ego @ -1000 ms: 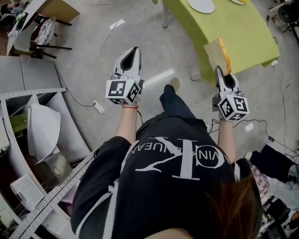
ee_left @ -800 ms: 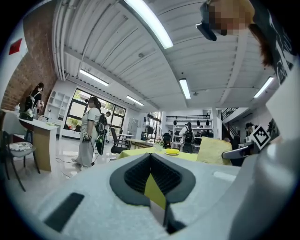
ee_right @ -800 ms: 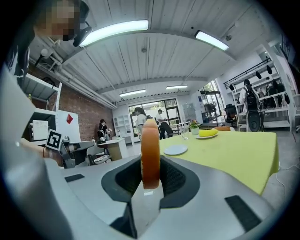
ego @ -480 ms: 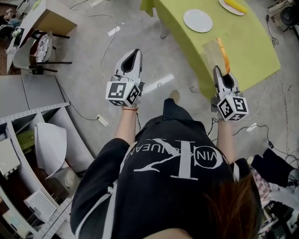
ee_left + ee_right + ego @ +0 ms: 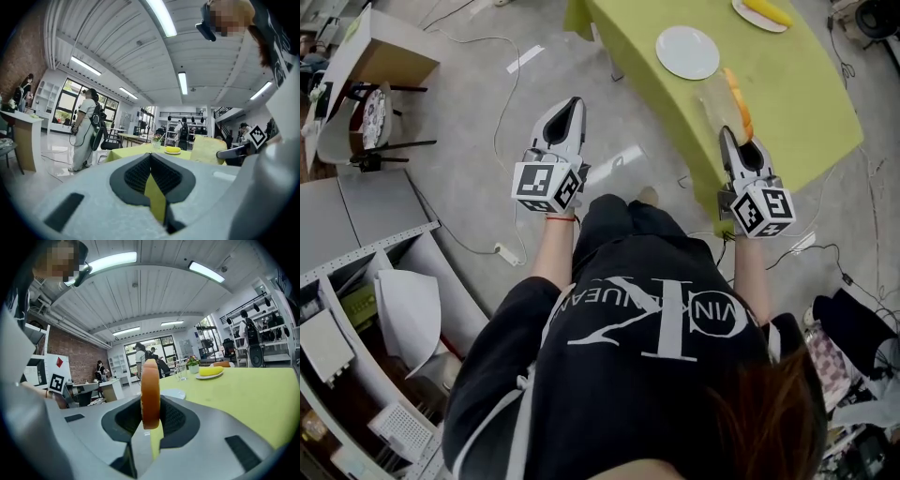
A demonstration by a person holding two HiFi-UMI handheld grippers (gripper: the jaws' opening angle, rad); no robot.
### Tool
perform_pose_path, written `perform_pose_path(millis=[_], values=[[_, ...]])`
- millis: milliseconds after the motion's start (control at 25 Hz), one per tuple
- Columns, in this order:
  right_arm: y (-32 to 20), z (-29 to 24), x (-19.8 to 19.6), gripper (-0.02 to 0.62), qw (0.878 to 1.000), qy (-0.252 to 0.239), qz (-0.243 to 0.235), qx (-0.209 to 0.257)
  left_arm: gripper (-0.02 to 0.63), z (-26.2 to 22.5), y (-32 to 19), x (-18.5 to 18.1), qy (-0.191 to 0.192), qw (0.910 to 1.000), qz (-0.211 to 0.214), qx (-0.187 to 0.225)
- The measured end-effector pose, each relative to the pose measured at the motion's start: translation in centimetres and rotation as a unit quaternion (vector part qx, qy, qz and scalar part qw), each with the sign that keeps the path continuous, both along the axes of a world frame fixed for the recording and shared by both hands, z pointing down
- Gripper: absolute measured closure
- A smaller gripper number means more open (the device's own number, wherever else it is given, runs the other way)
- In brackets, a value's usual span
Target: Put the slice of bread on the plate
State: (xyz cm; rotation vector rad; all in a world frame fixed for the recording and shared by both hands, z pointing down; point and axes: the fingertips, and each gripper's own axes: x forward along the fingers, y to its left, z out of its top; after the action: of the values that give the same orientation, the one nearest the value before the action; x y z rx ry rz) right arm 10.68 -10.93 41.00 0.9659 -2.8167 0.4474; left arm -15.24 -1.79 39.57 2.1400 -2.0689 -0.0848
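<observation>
Golden-brown at the crust, the slice of bread [image 5: 150, 390] is standing on edge between the fingers of the right gripper [image 5: 151, 420]. The fingers are closing on its two flat faces, part-way together. Its thin edge is facing back along the gripper, and its long axis is running forward from the fingertips and slightly upward. In the head view the slice [image 5: 727, 101] is sticking out ahead of the right gripper [image 5: 736, 141], in the air, overlapping the near edge of the tabletop [image 5: 792, 89]. The left gripper [image 5: 572, 101] is hovering over the floor [image 5: 478, 112] with its fingers [image 5: 136, 171] meeting at the tips and gripping nothing.

Beyond the slice the white plate [image 5: 687, 52] is lying bare on the lime-green tabletop, well apart from the bread. Farther back a second plate [image 5: 209, 375] is carrying a banana [image 5: 210, 371], with a glass [image 5: 180, 372] just beside it. Cables [image 5: 511, 84] are trailing over the grey concrete floor, and people [image 5: 140, 357] are standing before a brick wall [image 5: 86, 359].
</observation>
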Motion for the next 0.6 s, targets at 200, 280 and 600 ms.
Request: perform_pose_path(millis=[200, 280, 600], values=[[-1.2, 0.3, -0.8, 0.500, 1.000, -0.008, 0.012, -0.014, 0.595, -0.2, -3.2, -0.7, -0.001, 0.9997, 0.024, -0.002], [-1.5, 0.7, -1.0, 0.500, 0.999, -0.012, 0.021, -0.025, 0.595, -0.1, -4.9, -0.6, 0.001, 0.9992, 0.041, -0.005], [-5.4, 2.5, -2.4, 0.500, 0.995, -0.032, 0.070, -0.068, 0.595, -0.3, -14.7, -0.4, 0.002, 0.9924, 0.123, 0.000]])
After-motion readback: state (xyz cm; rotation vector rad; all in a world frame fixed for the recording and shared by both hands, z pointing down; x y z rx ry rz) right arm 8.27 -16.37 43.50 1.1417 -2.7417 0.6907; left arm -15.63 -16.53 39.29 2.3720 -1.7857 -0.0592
